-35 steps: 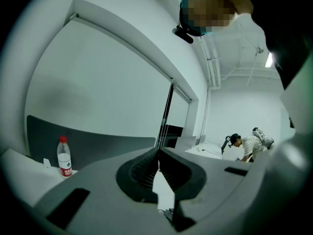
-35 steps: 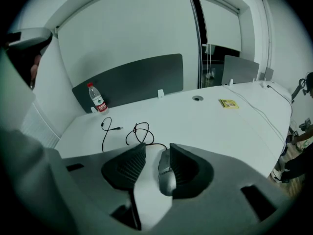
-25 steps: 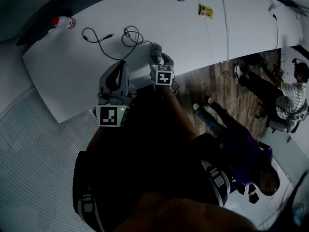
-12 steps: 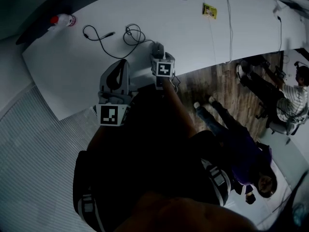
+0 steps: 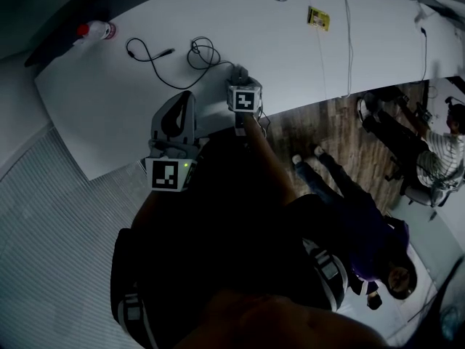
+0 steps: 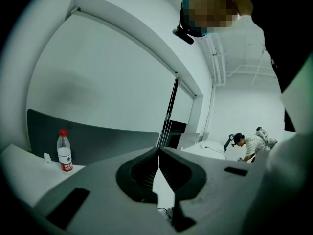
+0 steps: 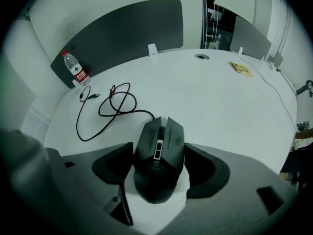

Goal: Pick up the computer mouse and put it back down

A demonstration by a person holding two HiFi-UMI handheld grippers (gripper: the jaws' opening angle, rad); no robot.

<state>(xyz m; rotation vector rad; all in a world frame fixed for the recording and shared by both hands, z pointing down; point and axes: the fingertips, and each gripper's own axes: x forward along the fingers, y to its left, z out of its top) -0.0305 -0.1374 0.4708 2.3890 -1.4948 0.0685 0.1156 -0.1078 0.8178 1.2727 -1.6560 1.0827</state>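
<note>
Right hand-held gripper [image 7: 159, 166], just-opened, astride mouse [image 7: 159, 148]

The right gripper [image 5: 237, 75] points down at the white table [image 5: 109, 86], left gripper [image 5: 180, 102] alongside.

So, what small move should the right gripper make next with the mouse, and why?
Probably close the right gripper on the mouse. Its jaws have just been opening and now stand wide, one at each side of the mouse, which lies flat on the table between them. They do not seem to press it yet, so a grip looks like the step before lifting.
</note>
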